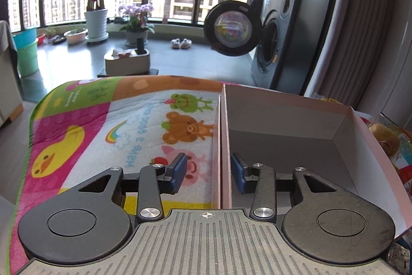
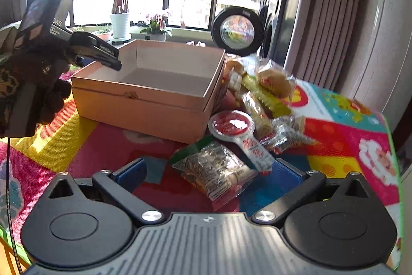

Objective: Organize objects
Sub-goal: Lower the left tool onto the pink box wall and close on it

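From my left wrist camera, my left gripper [image 1: 208,175] straddles the near left wall of the pink box [image 1: 283,146]. One blue pad [image 1: 177,175] sits outside the wall over the cartoon play mat [image 1: 103,125]; the other is inside the box. The jaws stand slightly apart with the wall between them, and I cannot tell whether they pinch it or only bracket it. The part of the box I can see is bare. Beyond the mat, a washing machine [image 1: 275,43] stands with its door open.

From my right wrist camera, my right gripper [image 2: 208,172] is spread wide and holds nothing. A clear snack packet [image 2: 216,169] lies on the mat just ahead, between the two fingers, its long side running from near right to far left. More wrapped snacks [image 2: 260,94] are piled against the box's right side, and a red-lidded sauce cup [image 2: 231,124] lies among them. The box sits ahead and to the left. My right hand is the nearer to the packet; I judge it would take that first.
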The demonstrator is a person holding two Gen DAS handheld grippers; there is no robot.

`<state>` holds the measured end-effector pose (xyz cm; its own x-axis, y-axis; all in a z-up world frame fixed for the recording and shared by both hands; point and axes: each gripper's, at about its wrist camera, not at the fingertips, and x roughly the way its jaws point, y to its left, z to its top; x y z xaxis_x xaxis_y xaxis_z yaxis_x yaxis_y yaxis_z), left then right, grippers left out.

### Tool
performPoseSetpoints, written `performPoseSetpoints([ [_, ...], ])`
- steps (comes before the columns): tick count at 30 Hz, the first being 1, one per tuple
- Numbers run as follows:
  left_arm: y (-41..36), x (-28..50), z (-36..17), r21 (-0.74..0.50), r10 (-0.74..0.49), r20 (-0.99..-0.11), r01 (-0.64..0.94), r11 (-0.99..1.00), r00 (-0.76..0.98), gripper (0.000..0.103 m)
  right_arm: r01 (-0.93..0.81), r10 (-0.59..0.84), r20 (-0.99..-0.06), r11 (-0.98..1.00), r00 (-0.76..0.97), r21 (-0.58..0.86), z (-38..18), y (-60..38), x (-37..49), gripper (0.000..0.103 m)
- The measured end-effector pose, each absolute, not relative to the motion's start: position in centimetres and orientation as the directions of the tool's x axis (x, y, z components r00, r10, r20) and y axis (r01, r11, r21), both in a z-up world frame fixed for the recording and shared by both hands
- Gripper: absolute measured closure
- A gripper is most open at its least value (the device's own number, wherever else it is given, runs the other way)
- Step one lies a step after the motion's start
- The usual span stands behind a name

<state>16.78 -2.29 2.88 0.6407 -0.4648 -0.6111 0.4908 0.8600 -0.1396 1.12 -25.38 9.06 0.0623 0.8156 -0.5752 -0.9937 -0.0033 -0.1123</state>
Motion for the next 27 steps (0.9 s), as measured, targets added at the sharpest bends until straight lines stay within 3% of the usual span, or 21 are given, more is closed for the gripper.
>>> performPoseSetpoints([
  [1, -1.9, 16.9, 2.5, -0.179, -0.493, -0.615, 0.500, 0.847, 0.615, 0.080, -0.991, 0.822, -0.565, -0.009, 0.070, -0.136, 9.3, -25.5, 1.1, 0.000],
  [4, -1.4, 17.0, 1.9, -0.224, -0.538, -0.600, 0.522, 0.823, 0.592, 0.086, -0.986, 0.807, -0.585, -0.029, 0.075, -0.167, 9.3, -25.0, 1.3, 0.000],
  [19, -0.7, 16.1, 2.6, -0.238, -0.578, -0.544, 0.549, 0.801, 0.608, 0.087, -1.000, 0.715, -0.699, -0.029, -0.026, 0.007, 6.0, -19.1, 3.2, 0.000],
  [23, -0.5, 15.9, 3.0, -0.239, -0.588, -0.526, 0.556, 0.796, 0.615, 0.087, -0.983, 0.672, -0.718, -0.095, -0.181, 0.159, 6.8, -21.2, 2.2, 0.002],
  [25, -0.6, 15.8, 2.9, -0.232, -0.586, -0.527, 0.559, 0.796, 0.615, 0.088, -0.987, 0.685, -0.711, -0.125, -0.157, 0.098, 7.3, -22.2, 1.0, 0.009],
  [27, -0.7, 15.7, 2.9, -0.219, -0.583, -0.528, 0.564, 0.796, 0.617, 0.088, -0.993, 0.708, -0.698, -0.111, -0.108, 0.041, 7.3, -22.2, 0.5, 0.009],
])
